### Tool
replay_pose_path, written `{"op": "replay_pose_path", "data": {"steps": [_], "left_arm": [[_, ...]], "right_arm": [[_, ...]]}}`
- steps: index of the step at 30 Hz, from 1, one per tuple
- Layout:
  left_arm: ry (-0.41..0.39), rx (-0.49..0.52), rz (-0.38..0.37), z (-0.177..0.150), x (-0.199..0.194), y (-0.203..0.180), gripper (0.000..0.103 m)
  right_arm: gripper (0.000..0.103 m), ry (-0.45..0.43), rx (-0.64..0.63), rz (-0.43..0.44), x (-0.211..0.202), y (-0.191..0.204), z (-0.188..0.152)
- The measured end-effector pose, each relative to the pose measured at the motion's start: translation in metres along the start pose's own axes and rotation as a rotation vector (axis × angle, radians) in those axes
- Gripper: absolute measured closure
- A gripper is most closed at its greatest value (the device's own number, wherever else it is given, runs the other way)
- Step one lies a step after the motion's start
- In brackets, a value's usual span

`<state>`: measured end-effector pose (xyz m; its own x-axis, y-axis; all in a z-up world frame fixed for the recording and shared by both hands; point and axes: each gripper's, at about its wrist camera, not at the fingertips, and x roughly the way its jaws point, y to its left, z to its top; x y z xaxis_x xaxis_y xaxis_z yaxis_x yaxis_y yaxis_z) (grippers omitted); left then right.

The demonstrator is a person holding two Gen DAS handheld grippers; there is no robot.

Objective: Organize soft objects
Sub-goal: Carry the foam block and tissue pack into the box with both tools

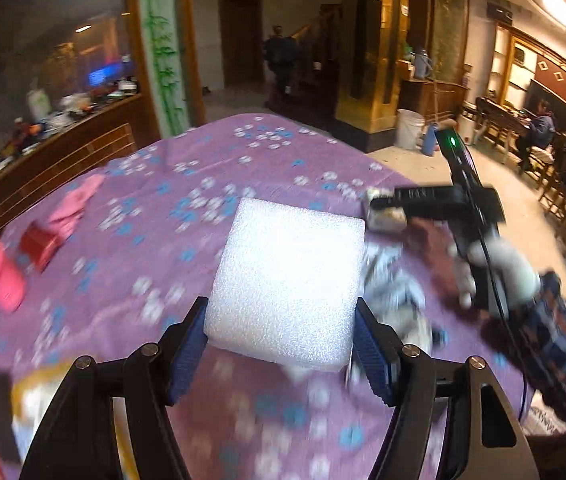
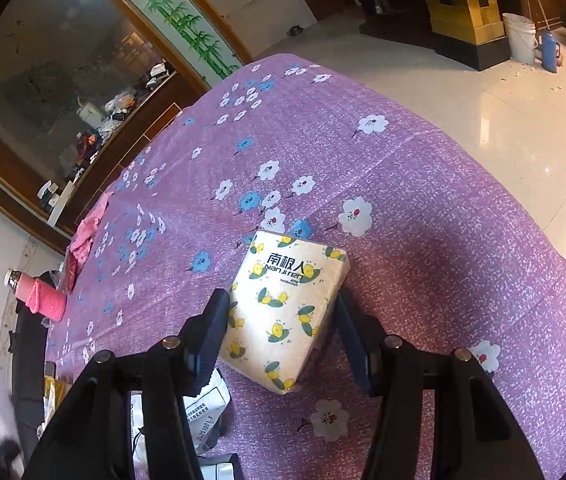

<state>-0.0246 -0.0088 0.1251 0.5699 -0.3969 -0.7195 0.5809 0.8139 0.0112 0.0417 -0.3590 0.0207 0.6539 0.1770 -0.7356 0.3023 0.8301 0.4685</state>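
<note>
- Between the blue pads of my left gripper (image 1: 281, 346) sits a white foam block (image 1: 289, 280); both pads touch its near sides, so I judge the fingers clamped on it, about as wide as the block.
- Left view is blurred, so I cannot tell if the block rests on the purple flowered cloth (image 1: 163, 208) or hangs a little above it.
- On the other side, my right gripper (image 2: 283, 340) brackets a pack of tissue (image 2: 287, 304) with a yellow bee print. Its left pad (image 2: 211, 332) presses the pack's side; the right pad is just beside the pack, and whether it truly touches I cannot tell.
- That pack lies near the middle of the cloth, tilted a little against the fingers.
- As I judge it, both soft things are at the grasping or carrying step, none is placed yet.
- Next move calls for gentle pressure, because foam and tissue squash easily, and for a common place to gather them.
- Pink cloths (image 1: 79, 204) lie well apart at the left edge, probably waiting for their turn.
</note>
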Motion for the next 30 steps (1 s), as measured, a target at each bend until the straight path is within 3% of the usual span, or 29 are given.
{"op": "replay_pose_path", "data": {"steps": [2, 7, 11, 20, 26, 30], "left_arm": [[-0.015, -0.023, 0.023, -0.025, -0.02, 0.001, 0.031], [-0.035, -0.168, -0.027, -0.084, -0.047, 0.013, 0.031], [-0.035, -0.267, -0.076, -0.117, -0.055, 0.017, 0.031], [-0.062, -0.305, -0.111, -0.16, -0.081, -0.002, 0.031], [-0.08, -0.371, -0.147, -0.18, -0.1, 0.012, 0.031], [-0.1, -0.418, -0.116, -0.194, -0.117, 0.027, 0.031]], "right_arm": [[0.05, -0.018, -0.012, -0.017, -0.004, 0.002, -0.003], [0.05, -0.061, -0.059, -0.03, -0.037, 0.011, -0.021], [0.05, -0.056, -0.137, -0.026, -0.076, 0.019, -0.056], [0.05, -0.005, -0.269, 0.034, -0.131, 0.044, -0.135], [0.05, 0.07, -0.395, 0.129, -0.139, 0.091, -0.18], [0.05, 0.106, -0.485, 0.192, -0.138, 0.132, -0.2]]}}
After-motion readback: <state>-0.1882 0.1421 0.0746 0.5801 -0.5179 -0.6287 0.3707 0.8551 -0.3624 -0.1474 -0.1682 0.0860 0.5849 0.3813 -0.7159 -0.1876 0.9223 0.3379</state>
